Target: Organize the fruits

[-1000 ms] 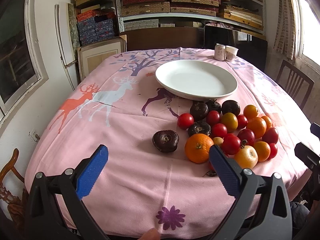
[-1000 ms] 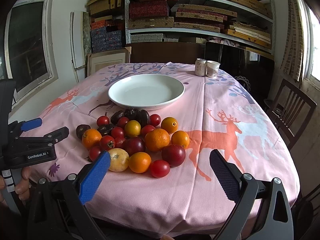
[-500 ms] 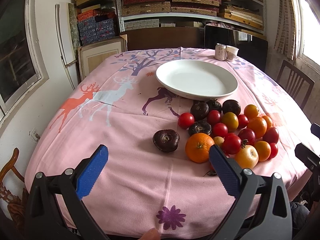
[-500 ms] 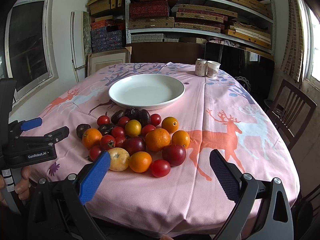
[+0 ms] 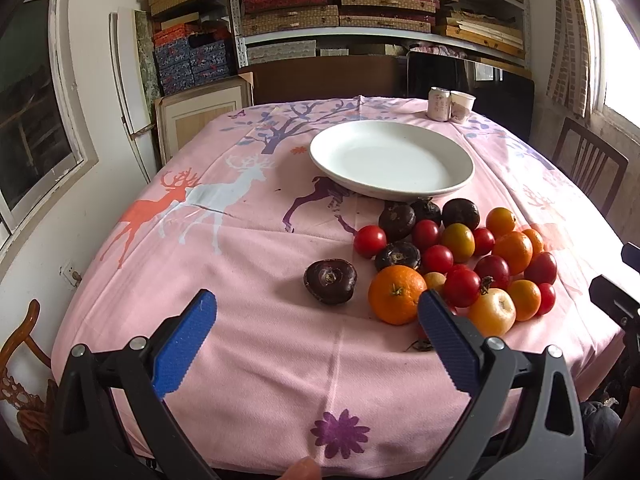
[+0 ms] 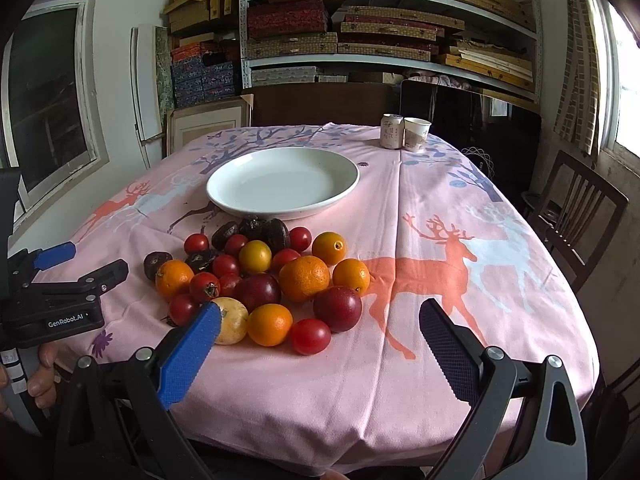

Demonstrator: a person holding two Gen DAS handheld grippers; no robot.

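Observation:
A pile of fruit [image 6: 264, 276] lies on the pink tablecloth: oranges, red tomatoes, dark plums, brown round fruits, a yellow one. Behind it stands a bare white plate [image 6: 340, 172] [image 5: 460, 156]. One dark brown fruit [image 5: 330, 281] lies apart, left of a big orange [image 5: 396, 294]. My left gripper [image 5: 316, 336] hovers open above the near table edge, the brown fruit just beyond its gap. My right gripper [image 6: 320, 348] is open too, low at the front edge, with a red tomato [image 6: 310, 336] ahead between its fingers. The left gripper [image 6: 56, 264] shows at the left of the right wrist view.
A can [image 6: 391, 131] and a paper cup [image 6: 417, 134] stand at the table's far side. A wooden chair [image 6: 576, 216] is at the right. Shelves of boxes [image 6: 360, 32] fill the back wall. A person's hand [image 6: 40, 376] holds the left gripper's handle.
Both views have crept very slightly closer to the fruit. Both grippers stay open and no fruit has moved.

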